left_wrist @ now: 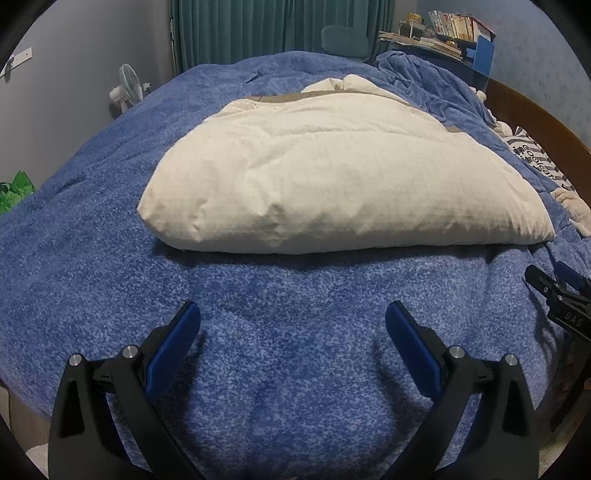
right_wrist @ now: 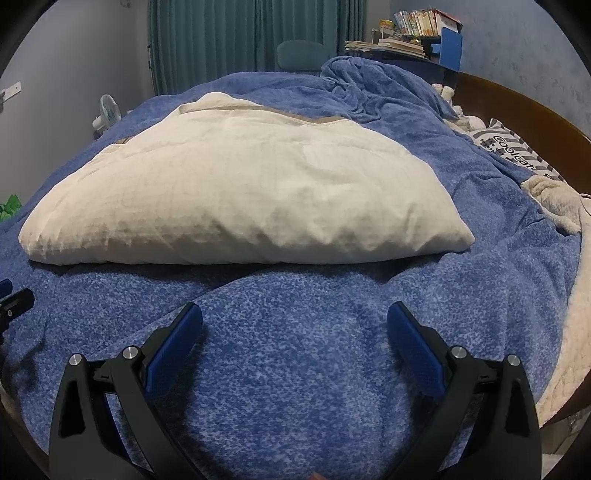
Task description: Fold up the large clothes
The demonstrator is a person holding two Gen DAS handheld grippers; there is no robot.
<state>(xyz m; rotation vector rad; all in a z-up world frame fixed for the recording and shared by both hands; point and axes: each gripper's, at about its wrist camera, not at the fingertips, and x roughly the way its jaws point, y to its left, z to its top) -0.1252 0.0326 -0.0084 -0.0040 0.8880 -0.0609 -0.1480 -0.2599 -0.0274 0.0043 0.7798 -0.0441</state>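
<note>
A cream quilted cloth with a tan band along its far edge lies folded into a thick pad on the blue bedspread. It also shows in the right wrist view. My left gripper is open and empty, hovering over the bedspread short of the cloth's near edge. My right gripper is open and empty too, at a similar distance from the near edge. The right gripper's tip shows at the right edge of the left wrist view.
A bunched blue blanket lies at the far right of the bed. A striped pillow and a cream towel lie by the wooden headboard. A fan, green curtains and a shelf of books stand beyond.
</note>
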